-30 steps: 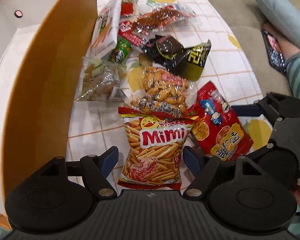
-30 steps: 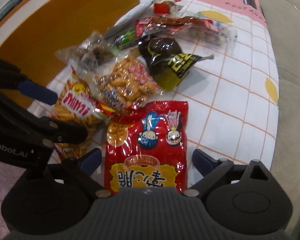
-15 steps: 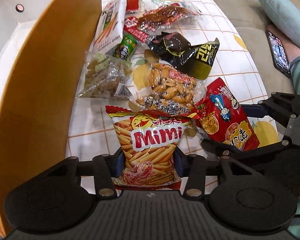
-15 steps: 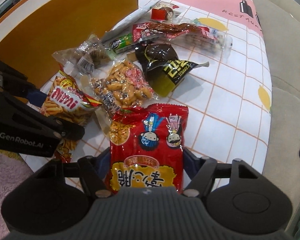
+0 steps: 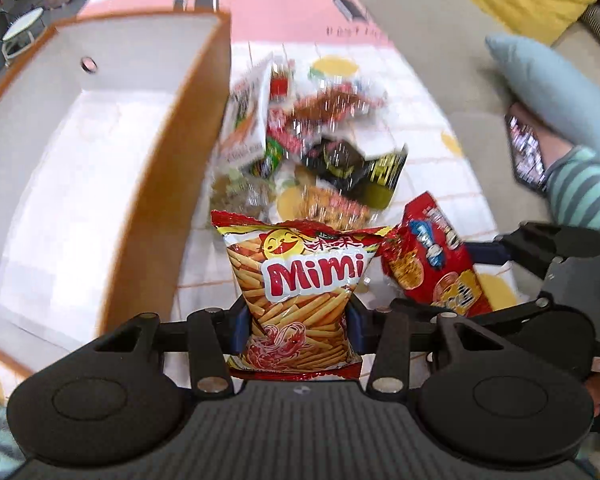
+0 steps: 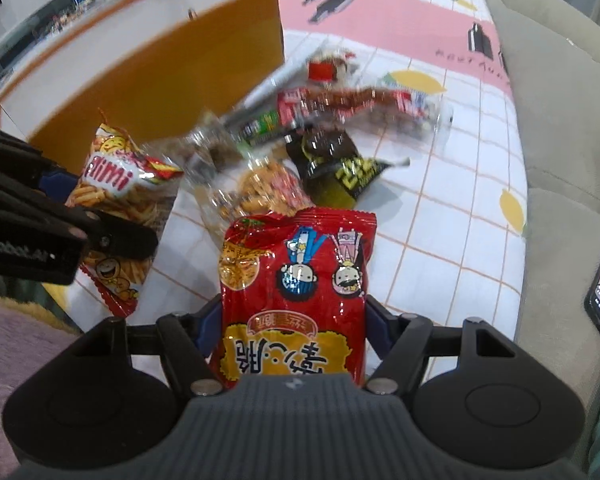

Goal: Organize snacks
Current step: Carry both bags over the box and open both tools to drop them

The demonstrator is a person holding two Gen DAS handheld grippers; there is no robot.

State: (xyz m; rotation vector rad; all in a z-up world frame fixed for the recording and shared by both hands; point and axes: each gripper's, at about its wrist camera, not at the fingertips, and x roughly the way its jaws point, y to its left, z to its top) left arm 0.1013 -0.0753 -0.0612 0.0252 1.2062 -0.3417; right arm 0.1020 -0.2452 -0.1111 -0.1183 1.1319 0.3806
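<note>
My left gripper [image 5: 298, 330] is shut on the Mimi fries bag [image 5: 296, 280], its blue pads pressing both sides, and the bag hangs above the table. My right gripper [image 6: 294, 326] is shut on the red cartoon snack bag [image 6: 296, 280], also lifted. In the left wrist view the red bag [image 5: 431, 260] and the right gripper show at the right. In the right wrist view the Mimi bag [image 6: 120, 200] sits in the left gripper's fingers [image 6: 112, 236] at the left. Several more snack packets [image 6: 319, 128] lie blurred in a pile on the tablecloth.
An orange box [image 5: 148, 200] with a white inside stands open at the left, beside the pile. The checked tablecloth [image 6: 451, 208] ends at a beige sofa [image 6: 559, 140] on the right. A person's striped sleeve [image 5: 583, 188] and a phone [image 5: 525, 152] lie by a blue cushion.
Both grippers went from open around their bags to shut on them. Both bags have since risen off the table, and the pile now looks farther away.
</note>
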